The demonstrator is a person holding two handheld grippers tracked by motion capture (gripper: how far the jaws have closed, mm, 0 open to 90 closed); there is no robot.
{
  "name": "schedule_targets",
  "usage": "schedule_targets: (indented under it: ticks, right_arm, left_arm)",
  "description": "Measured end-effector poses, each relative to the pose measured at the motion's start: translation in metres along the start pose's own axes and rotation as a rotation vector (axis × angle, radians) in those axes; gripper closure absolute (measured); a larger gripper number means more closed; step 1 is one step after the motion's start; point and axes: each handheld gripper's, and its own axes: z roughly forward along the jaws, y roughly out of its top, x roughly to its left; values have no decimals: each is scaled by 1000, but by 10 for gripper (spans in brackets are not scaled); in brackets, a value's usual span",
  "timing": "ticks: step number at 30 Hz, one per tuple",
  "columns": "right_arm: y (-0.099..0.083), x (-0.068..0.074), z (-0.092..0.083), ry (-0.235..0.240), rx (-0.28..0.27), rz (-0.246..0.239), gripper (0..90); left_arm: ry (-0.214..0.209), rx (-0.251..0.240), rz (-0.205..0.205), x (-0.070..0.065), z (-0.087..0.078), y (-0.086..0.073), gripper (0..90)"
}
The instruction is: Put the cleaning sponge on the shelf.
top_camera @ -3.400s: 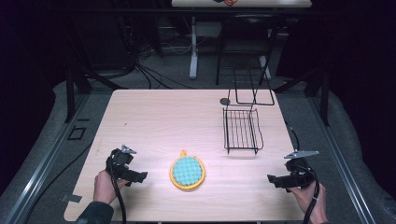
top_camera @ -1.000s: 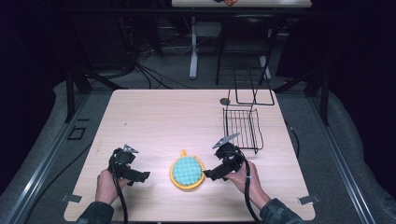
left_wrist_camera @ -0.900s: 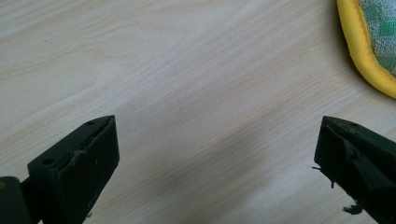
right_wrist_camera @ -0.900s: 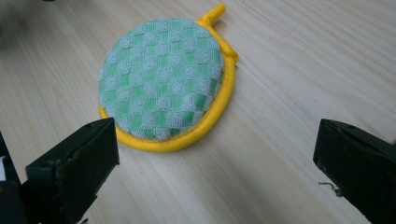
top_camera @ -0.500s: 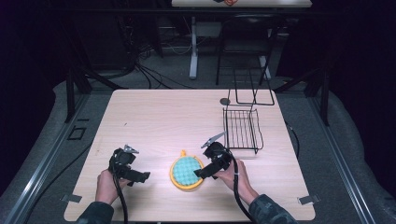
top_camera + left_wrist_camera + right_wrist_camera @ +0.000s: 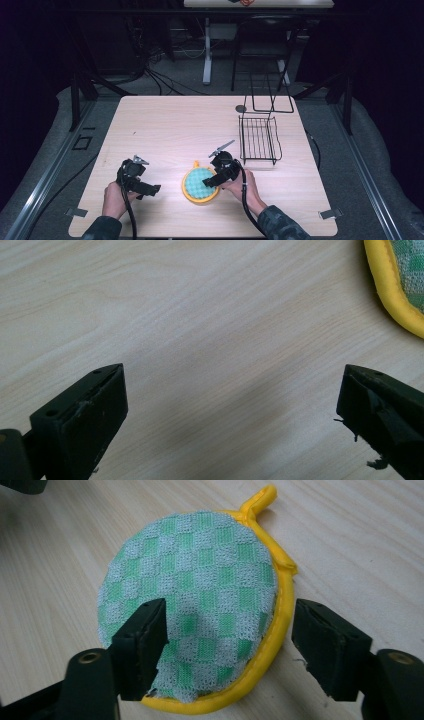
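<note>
Item: round pot holder (image 6: 201, 185), green-and-white check face, yellow rim, small yellow hanging loop (image 6: 260, 499); lies flat on the tabletop (image 6: 165, 130) near its front edge, a little right of centre; loop points to about 11 o'clock in the high view; being round, it has no long axis but the line the loop gives.

Right tongs (image 6: 214, 181): at the holder's 3 o'clock rim, reaching across it toward 9 o'clock; in the right gripper view one jaw stands over the checked face, the other outside the yellow rim at about 4 o'clock, so the edge lies between them; jaws have just been closing and stand at a middling gap; pads do not look to be pressing yet, though whether the inner pad touches the cloth is hard to tell.

Left tongs (image 6: 150, 189): at the holder's 9 o'clock, well apart, jaws wide, nothing between them; the right hand is plainly the nearer.

Wire rack (image 6: 259, 140): at 1 o'clock from the holder; the holder's underside is hidden.
</note>
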Motion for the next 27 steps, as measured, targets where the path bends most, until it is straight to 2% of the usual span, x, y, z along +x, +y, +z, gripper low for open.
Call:
schedule_targets:
  ticks: [4, 14, 18, 22, 27]
  right_arm:
    - [0, 2, 5, -2, 22, -1, 395]
    - [-4, 6, 6, -22, 27, 8, 582]
    - [-7, 7, 6, -26, 12, 18, 654]
    - [-11, 9, 6, -32, -25, 28, 744]
    - [-13, 9, 5, -30, -51, 48, 803]
  left_arm:
    - [0, 2, 0, 0, 0, 0, 2]
    - [10, 2, 3, -1, 0, 0, 2]
    - [6, 4, 5, -1, 0, 0, 2]
    - [6, 6, 7, -1, 0, 0, 2]
    - [5, 5, 10, -2, 0, 0, 2]
